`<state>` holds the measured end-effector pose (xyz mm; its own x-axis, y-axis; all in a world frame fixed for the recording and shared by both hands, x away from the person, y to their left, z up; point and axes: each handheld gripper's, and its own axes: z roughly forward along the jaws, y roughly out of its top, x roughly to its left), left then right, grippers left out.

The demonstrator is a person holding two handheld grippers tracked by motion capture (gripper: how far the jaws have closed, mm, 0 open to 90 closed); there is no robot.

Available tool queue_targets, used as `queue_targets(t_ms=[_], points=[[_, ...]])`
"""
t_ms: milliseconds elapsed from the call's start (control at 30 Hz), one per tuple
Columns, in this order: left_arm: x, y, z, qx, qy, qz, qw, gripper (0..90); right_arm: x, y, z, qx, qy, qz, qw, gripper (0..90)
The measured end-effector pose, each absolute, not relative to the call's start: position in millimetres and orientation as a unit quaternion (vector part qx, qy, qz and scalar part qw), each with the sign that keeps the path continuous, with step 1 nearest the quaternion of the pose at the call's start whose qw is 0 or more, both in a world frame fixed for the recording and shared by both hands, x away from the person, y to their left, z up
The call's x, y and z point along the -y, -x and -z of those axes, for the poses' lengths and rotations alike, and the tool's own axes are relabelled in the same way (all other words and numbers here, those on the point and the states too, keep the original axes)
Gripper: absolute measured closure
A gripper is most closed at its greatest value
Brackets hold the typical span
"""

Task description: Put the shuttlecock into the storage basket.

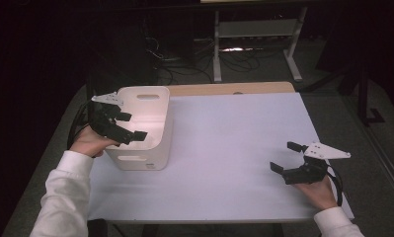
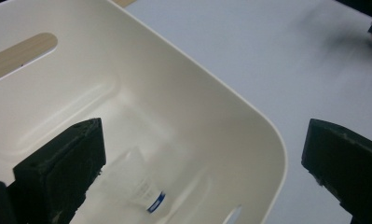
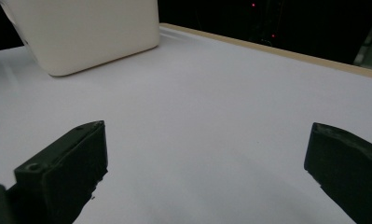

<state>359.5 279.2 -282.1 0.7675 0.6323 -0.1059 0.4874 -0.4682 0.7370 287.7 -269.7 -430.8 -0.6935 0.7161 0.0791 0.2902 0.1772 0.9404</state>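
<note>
The left claw (image 1: 128, 126) hangs over the near-left rim of the cream bin (image 1: 161, 129) at the left of the bench (image 1: 234, 148), its jaws spread wide with nothing between them. Down on the bin's floor lies a white tube (image 2: 132, 184) with a blue band (partly hidden behind one jaw). By my reading the drop-off step is done: the tube sits in the bin, free of the claw. The right claw (image 1: 289, 157) rests near the right edge, jaws wide apart and holding nothing. The next move likely calls for lifting the left claw straight up, clear of the rim, without nudging the bin.
</note>
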Motion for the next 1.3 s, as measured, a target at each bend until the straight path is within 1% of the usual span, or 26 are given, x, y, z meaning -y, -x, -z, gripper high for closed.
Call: queue_targets(t_ms=[267, 400, 633, 1300], points=[[-289.9, -351.6, 275.7, -0.334, -0.831, -0.125, 0.426, 0.0, 269.8, -287.8, 430.8, -0.742, -0.339, -0.544, 0.198, 0.0], [-296.4, -346.8, 276.5, -0.338, -0.818, -0.128, 0.448, 0.0, 269.8, -288.2, 431.1, -0.742, -0.339, -0.543, 0.198, 0.0], [-302.3, -338.8, 278.8, -0.338, -0.805, -0.142, 0.467, 0.0, 269.5, -287.7, 430.7, -0.741, -0.34, -0.544, 0.198, 0.0], [-319.1, -310.4, 291.5, -0.343, -0.775, -0.174, 0.502, 0.0, 268.8, -287.9, 431.1, -0.743, -0.339, -0.542, 0.199, 0.0]])
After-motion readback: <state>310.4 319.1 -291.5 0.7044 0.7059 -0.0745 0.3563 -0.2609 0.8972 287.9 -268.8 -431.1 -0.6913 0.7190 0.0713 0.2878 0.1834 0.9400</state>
